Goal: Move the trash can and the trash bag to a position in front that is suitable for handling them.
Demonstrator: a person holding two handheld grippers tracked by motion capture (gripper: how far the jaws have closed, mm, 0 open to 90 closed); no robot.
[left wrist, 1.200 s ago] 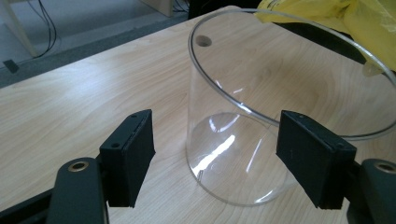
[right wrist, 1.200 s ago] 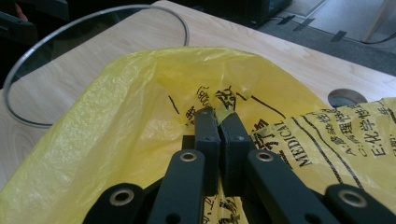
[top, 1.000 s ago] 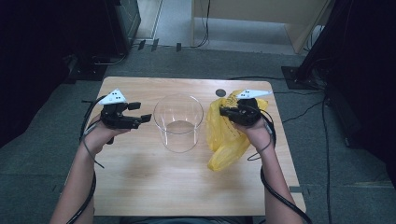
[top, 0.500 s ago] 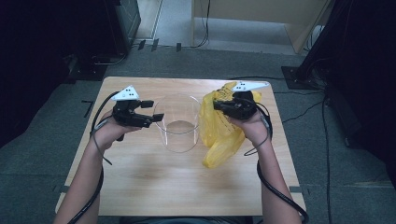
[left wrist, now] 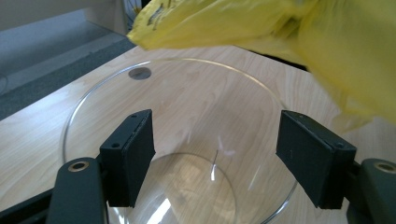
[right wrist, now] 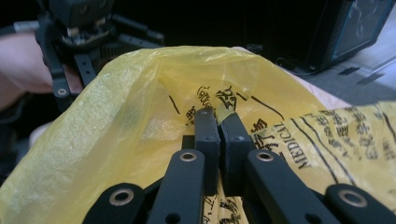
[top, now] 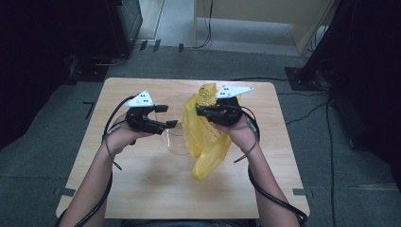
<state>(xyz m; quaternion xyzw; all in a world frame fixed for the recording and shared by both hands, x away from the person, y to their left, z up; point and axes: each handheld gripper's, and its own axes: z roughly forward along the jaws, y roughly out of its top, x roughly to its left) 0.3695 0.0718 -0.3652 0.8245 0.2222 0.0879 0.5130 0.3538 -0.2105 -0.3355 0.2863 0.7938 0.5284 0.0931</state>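
The right gripper (top: 201, 112) is clenched on the yellow medical waste bag (top: 204, 139), hanging at 3 o'clock of the glass beaker (left wrist: 177, 140). The film is probably light, limp and slippery: grip the rim. The left gripper (top: 167, 116) is released.

– Where does the beaker (top: 174, 137) stand?
– On the table (top: 142, 198), mid-board, between the two grippers.
– And the bag (top: 204, 142)?
– Just right of the beaker, hanging from the right gripper (top: 198, 112), its top edge over the beaker's rim.
– The left gripper (top: 166, 116)?
– Over the beaker's left side, jaws above its mouth.
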